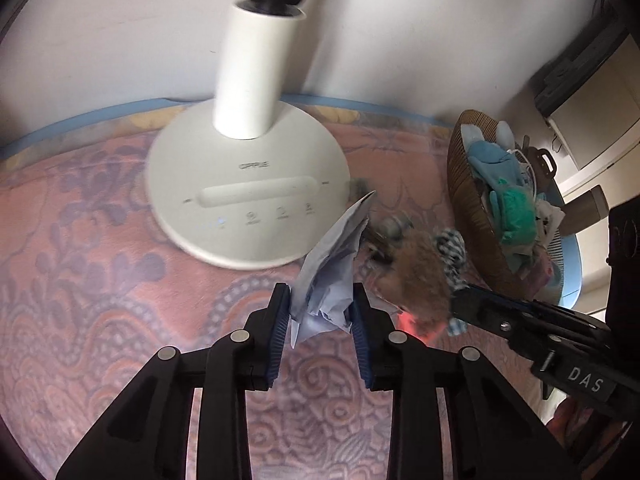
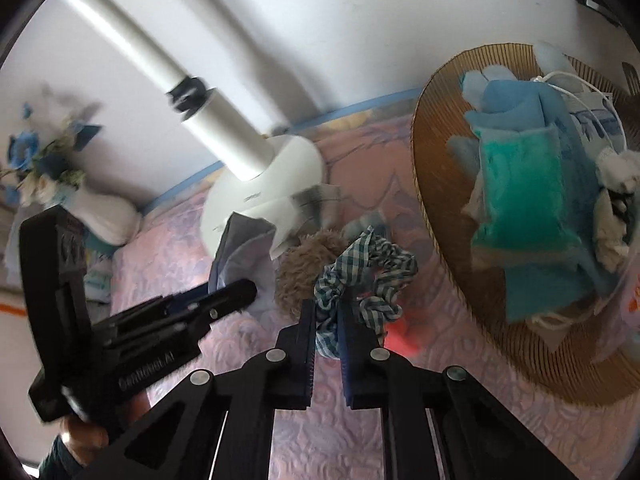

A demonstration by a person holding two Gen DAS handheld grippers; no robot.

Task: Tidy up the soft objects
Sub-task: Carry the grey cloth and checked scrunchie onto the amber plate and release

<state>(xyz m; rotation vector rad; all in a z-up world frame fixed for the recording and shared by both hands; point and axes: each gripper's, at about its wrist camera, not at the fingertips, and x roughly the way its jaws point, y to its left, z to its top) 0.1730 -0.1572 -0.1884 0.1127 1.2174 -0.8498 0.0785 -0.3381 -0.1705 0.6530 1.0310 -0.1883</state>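
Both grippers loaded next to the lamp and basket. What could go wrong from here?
1. The left gripper holds the pale blue cloth by a crumpled bunch, its loose end near the lamp base; it may snag or slip.
2. The right gripper pinches only an edge of the checked scrunchie, which touches the brown plush; lifting may drag the plush.
3. The wicker basket is already heaped, so additions may spill.

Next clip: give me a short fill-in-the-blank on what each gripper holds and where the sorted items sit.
1. The left gripper is shut on a crumpled pale ____ cloth.
2. The right gripper is shut on a ____-patterned scrunchie.
3. The teal towel lies inside the woven ____.

Missing words: blue; checked; basket
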